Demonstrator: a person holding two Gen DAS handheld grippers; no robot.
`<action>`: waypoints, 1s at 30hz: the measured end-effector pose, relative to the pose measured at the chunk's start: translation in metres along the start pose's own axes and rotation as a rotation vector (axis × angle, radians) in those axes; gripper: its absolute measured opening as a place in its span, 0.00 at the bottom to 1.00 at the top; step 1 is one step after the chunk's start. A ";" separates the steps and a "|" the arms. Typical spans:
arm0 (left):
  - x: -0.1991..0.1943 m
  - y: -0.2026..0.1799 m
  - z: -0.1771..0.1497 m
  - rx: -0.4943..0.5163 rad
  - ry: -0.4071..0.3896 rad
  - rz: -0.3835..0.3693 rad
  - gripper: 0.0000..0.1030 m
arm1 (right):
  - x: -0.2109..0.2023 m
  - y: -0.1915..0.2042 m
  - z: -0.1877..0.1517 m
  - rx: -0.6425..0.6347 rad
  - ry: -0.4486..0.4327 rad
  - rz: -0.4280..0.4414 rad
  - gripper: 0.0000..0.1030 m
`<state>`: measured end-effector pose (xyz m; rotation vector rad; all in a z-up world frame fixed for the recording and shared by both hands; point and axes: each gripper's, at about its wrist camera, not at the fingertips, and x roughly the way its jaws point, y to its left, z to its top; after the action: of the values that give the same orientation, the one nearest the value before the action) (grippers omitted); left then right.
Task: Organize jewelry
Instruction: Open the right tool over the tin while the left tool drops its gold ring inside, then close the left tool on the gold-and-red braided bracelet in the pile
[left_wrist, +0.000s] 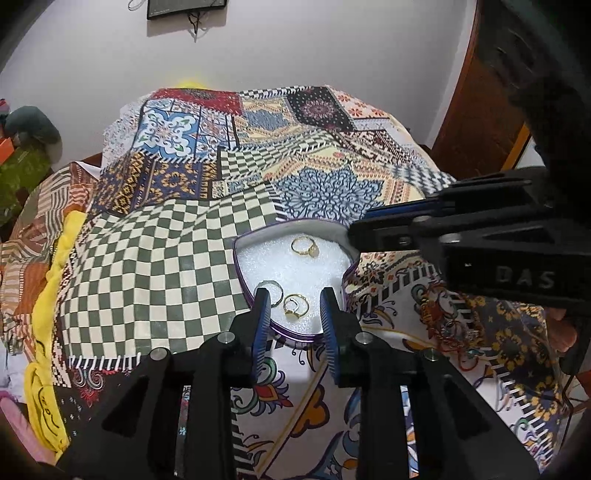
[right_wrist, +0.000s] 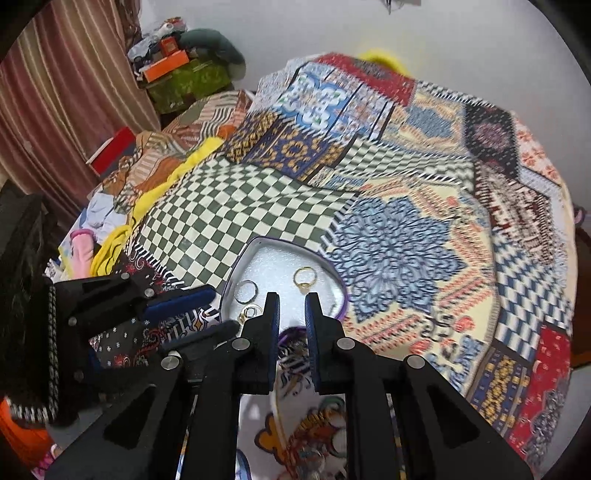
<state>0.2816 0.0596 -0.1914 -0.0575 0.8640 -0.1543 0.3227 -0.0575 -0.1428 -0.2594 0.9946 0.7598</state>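
Bed (left_wrist: 155, 258): soft, uneven patchwork cover; pressing down could tip whatever rests on it.
Jewelry box (left_wrist: 240, 258): purple-rimmed, foam-lined, open on the cover; a nudge to its rim could slide or tilt it.
Left hand-held gripper (left_wrist: 295, 306): released, empty, jaws straddling the box's near rim; closing here may catch the rim.
Right hand-held gripper (right_wrist: 291, 306): released, empty, over the box's near edge, close to the left one; they could collide.
Loose bangles (left_wrist: 458, 336): tangled on the cover right of the box; may snag.
Rings (left_wrist: 304, 247): three on the foam; small, easily flicked out.
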 end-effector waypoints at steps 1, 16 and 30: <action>-0.004 -0.001 0.001 -0.001 -0.005 0.001 0.26 | -0.006 0.000 -0.001 -0.002 -0.013 -0.013 0.12; -0.047 -0.037 -0.004 0.051 -0.038 0.009 0.27 | -0.082 -0.003 -0.051 -0.004 -0.150 -0.147 0.24; 0.004 -0.077 -0.006 0.050 0.070 -0.050 0.27 | -0.081 -0.047 -0.101 0.099 -0.105 -0.158 0.24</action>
<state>0.2709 -0.0165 -0.1898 -0.0267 0.9287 -0.2260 0.2619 -0.1814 -0.1364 -0.2073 0.8978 0.5735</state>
